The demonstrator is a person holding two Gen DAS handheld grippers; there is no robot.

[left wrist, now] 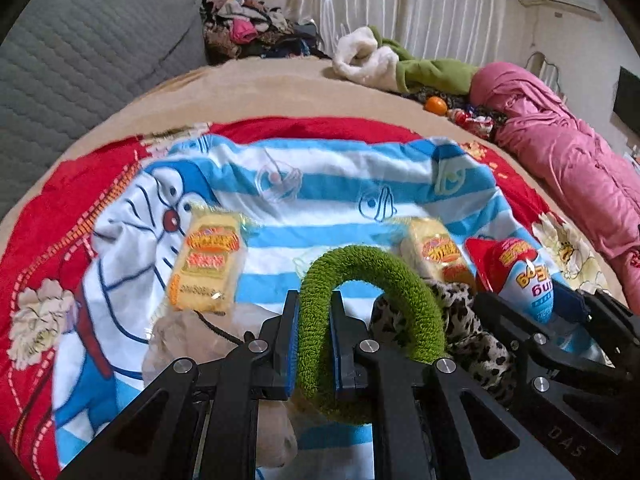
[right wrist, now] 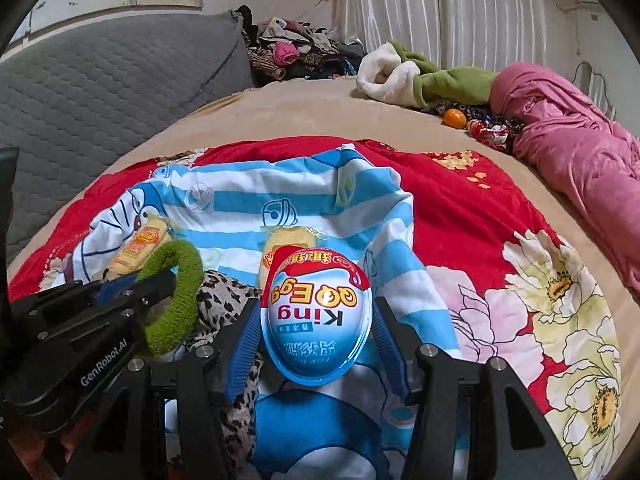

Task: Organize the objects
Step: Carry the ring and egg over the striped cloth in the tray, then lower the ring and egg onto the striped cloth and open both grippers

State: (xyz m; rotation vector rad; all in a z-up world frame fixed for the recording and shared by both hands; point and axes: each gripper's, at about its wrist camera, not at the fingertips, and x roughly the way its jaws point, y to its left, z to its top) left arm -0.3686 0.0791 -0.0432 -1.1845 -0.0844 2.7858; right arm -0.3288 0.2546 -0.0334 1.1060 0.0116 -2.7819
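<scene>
My left gripper [left wrist: 314, 308] is shut on a fuzzy green ring [left wrist: 360, 264], a looped scrunchie, held over the blue striped Doraemon towel [left wrist: 320, 192]. It also shows in the right wrist view [right wrist: 176, 304]. My right gripper [right wrist: 316, 320] is shut on a blue and red "King Egg" toy egg [right wrist: 316, 316], which also shows in the left wrist view [left wrist: 524, 276]. Two yellow wrapped cakes [left wrist: 208, 264] [left wrist: 436, 252] lie on the towel. A leopard-print cloth [left wrist: 472, 332] lies between the grippers.
The towel lies on a red flowered blanket [right wrist: 500, 240] on a tan bed. A pink quilt [right wrist: 568, 140], green and white garment [right wrist: 420, 76], an orange [right wrist: 454, 117] and wrapped sweets [right wrist: 490, 132] sit at the far right. A grey headboard [right wrist: 100, 76] is on the left.
</scene>
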